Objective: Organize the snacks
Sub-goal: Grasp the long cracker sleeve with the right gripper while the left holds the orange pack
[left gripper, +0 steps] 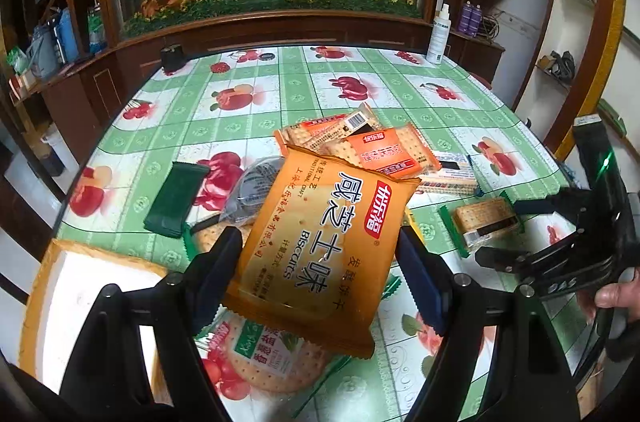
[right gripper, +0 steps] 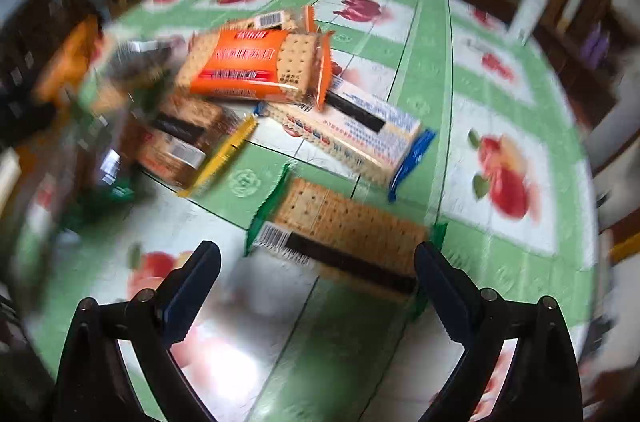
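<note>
The left gripper [left gripper: 320,262] holds a large orange biscuit bag [left gripper: 316,250] lifted above the table [left gripper: 280,90], its two pads pressed on the bag's long sides. Under the bag lies a green-trimmed cracker pack [left gripper: 260,354], and at the lower left edge of the left wrist view sits a tray with a tan rim [left gripper: 40,282] and a bright white floor.

The right gripper [right gripper: 318,278] hovers with jaws wide, nothing pressed between them. Just ahead of its fingertips lies a green-edged cracker pack [right gripper: 344,234], barcode end toward the left finger, its far end near the right finger; whether the pads touch it cannot be told through the blur.

Further on, a blue-edged pack [right gripper: 360,134] lies at an angle with an orange pack [right gripper: 248,66] overlapping its far end, and a barcode-faced pack [right gripper: 268,20] sits behind that. A yellow-edged pack [right gripper: 184,138] lies to the left of them, close by.

The far half of the table is mostly bare cloth, with a white bottle [left gripper: 438,34] and a small black object [left gripper: 173,58] at the back edge. To the right of the packs the cloth is open up to the table's rounded edge
</note>
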Available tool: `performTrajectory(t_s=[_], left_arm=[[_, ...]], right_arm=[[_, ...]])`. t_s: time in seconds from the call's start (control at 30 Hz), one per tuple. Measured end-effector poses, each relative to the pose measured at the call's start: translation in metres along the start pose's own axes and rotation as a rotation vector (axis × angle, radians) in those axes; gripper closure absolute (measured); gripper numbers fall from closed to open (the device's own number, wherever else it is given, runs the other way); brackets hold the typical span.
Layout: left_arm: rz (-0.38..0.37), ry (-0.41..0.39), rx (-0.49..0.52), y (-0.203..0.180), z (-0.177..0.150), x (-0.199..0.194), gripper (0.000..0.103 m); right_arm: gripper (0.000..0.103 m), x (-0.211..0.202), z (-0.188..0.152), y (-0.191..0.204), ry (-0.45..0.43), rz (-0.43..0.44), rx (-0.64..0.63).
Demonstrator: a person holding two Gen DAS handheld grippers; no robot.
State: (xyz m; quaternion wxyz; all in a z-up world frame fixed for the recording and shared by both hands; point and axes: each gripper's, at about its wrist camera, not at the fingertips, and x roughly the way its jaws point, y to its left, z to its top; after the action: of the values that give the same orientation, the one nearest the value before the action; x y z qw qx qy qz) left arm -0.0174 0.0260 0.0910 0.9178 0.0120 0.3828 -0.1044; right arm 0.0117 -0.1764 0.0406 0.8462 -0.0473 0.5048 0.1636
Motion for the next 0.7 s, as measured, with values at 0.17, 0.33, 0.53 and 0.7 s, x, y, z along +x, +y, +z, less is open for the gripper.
performTrajectory(t_s=[0.17,0.33,0.53,0.7], left_arm=[[-0.022,0.016,0.014,-0.010,-0.002,0.004,0.024],[-0.026,0.019,0.011,-0.014,-0.004,0.003,0.024],[-0.024,0.010,0.005,-0.011,-0.005,-0.003,0.024],[-0.031,0.004,-0.033,0.000,-0.006,-0.005,0.024]], right_arm=[[0.006,0.002,0.008,-0.020,-0.021,-0.018,0.050],[0.006,0.010,0.024,-0.039,-0.043,0.101,0.142],[0.005,0.015,0.020,-0.029,-0.006,0.159,0.141],[0.005,-0.002,-0.018,0.008,0.042,0.215,0.052]])
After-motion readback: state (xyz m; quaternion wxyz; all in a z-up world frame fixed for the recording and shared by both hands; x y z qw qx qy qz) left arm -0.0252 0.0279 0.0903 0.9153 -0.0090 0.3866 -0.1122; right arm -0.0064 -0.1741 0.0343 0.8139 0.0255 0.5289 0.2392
